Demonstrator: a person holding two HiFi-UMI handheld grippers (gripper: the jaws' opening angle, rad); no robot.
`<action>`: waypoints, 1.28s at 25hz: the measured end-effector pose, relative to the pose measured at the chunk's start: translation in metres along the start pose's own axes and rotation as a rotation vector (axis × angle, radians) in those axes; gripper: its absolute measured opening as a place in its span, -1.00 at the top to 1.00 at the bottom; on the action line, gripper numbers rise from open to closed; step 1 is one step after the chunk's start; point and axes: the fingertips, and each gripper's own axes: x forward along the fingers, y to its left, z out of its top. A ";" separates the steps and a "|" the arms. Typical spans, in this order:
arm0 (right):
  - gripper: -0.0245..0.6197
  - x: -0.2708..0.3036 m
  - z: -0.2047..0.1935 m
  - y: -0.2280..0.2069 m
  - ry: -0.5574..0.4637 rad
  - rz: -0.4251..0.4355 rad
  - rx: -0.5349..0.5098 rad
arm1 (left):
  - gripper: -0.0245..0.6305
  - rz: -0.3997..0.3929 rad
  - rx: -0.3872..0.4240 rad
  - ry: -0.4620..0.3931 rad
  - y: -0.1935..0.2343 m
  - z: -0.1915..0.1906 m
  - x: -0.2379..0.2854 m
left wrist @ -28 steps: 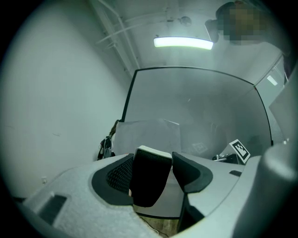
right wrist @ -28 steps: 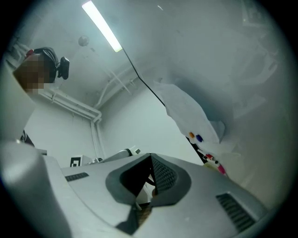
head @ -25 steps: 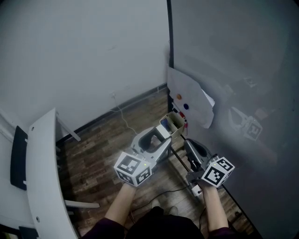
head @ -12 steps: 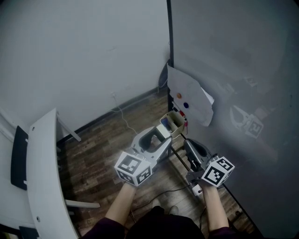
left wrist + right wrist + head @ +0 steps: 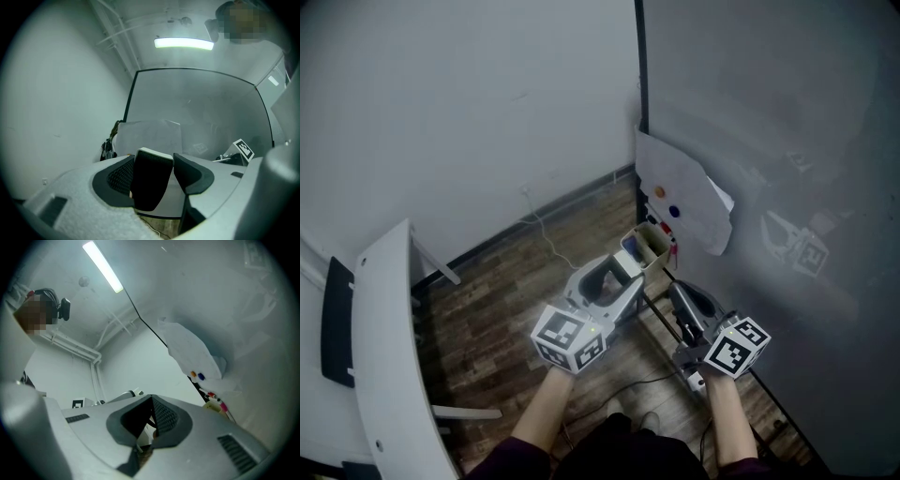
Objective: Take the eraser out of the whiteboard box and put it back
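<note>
Hardly anything has shifted over the last second: we keep the left gripper (image 5: 153, 160) clamped on the eraser (image 5: 149, 185), whose black body stands upright between the jaws with its white back on top. In the head view, that gripper's tip sits just beside the whiteboard box (image 5: 645, 246), so the eraser is outside it. Our right gripper (image 5: 152, 404) holds its jaws together on nothing.

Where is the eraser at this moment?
The eraser sits clamped between the jaws of the left gripper, low and centre in the left gripper view; in the head view that gripper is just below-left of the whiteboard box.
</note>
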 end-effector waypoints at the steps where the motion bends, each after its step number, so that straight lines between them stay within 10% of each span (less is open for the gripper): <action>1: 0.91 0.001 0.000 -0.002 -0.001 -0.006 0.001 | 0.15 -0.002 -0.002 0.002 0.002 -0.002 0.002; 32: 0.91 0.029 -0.011 -0.074 -0.024 -0.167 0.020 | 0.18 -0.105 -0.073 0.038 0.057 -0.059 0.108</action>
